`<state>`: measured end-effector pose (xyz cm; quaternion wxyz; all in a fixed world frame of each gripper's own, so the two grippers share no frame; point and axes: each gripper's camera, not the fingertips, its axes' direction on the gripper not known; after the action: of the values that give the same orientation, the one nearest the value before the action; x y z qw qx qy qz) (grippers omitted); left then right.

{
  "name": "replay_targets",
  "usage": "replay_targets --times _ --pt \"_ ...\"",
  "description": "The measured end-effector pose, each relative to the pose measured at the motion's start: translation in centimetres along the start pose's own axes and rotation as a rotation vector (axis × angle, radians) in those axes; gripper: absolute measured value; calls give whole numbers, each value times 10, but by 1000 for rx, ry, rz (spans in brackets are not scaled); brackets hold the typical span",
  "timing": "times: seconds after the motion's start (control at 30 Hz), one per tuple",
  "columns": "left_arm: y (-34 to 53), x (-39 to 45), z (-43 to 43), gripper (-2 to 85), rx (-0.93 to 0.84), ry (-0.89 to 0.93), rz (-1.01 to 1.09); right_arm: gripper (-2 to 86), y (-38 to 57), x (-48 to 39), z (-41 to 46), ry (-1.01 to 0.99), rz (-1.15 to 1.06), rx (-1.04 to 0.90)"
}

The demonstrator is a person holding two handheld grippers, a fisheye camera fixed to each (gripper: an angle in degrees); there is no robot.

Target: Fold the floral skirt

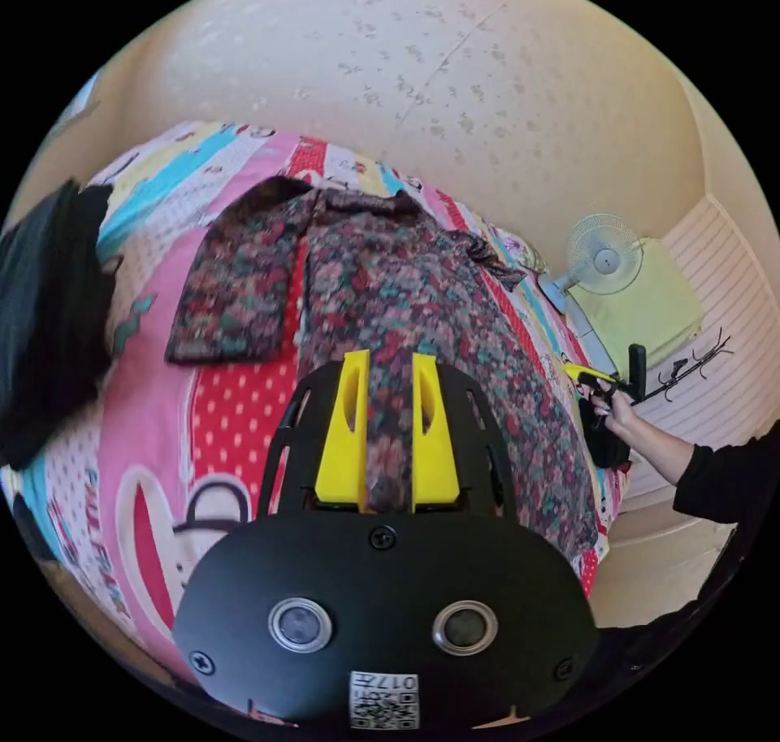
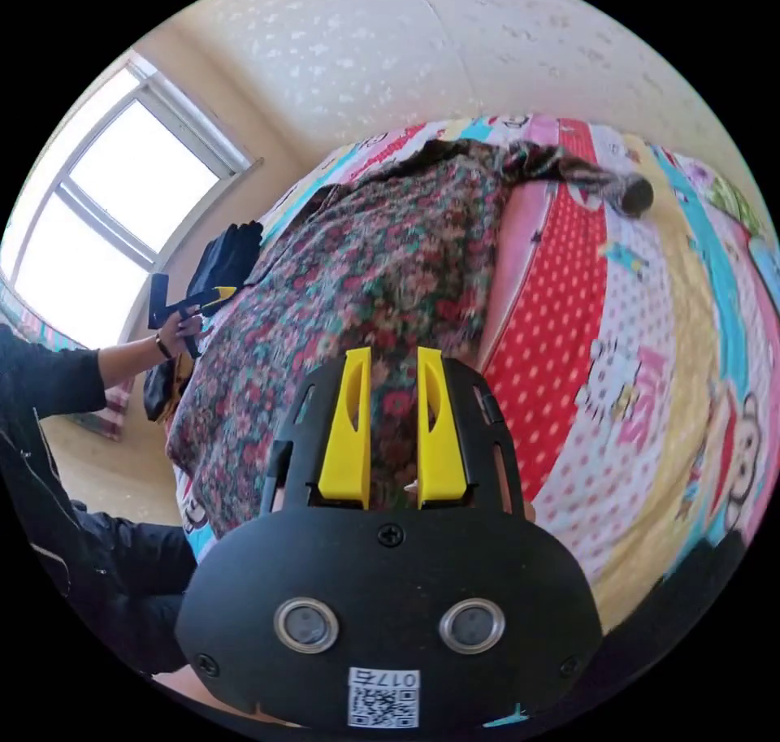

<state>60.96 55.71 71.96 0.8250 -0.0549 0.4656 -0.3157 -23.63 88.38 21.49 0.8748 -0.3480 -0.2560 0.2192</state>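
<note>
Both hand-held grippers (image 1: 388, 368) (image 2: 392, 364) pinch floral skirt (image 1: 422, 303) edge.

Pink capital letters are running along the bedsheet (image 1: 89, 522) in the left gripper view, but they are showing sideways and too warped to spell out for certain. More pink lettering is sitting on the sheet in the right gripper view, unreadable.

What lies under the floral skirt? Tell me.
The floral skirt lies spread on a cartoon-print bedsheet, pink and red-dotted where it shows beside the fabric. Whatever sits directly beneath the skirt is covered.
</note>
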Motion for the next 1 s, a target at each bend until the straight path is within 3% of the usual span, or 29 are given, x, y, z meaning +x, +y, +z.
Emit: replay_targets --times 0.1,0.27,0.4,0.53,0.77,0.9,1.0 --pt "73 -3 -50 98 25 -52 -67 133 71 -6 -18 -10 55 40" --pt "132 30 -101 123 -100 -173 83 142 129 7 -50 -5 120 -44" --pt "171 50 -112 127 -252 -105 11 139 153 29 -71 -53 163 -159" --pt "200 71 -102 149 -268 -43 -17 144 170 47 -65 -113 207 -234" --pt "223 82 -61 146 -187 24 -186 126 194 82 -56 -276 422 -13" --pt "230 91 -61 95 -127 -22 -240 84 202 79 -51 -321 459 6" --pt "226 79 -69 48 -186 92 -355 43 201 80 -59 -390 474 13"
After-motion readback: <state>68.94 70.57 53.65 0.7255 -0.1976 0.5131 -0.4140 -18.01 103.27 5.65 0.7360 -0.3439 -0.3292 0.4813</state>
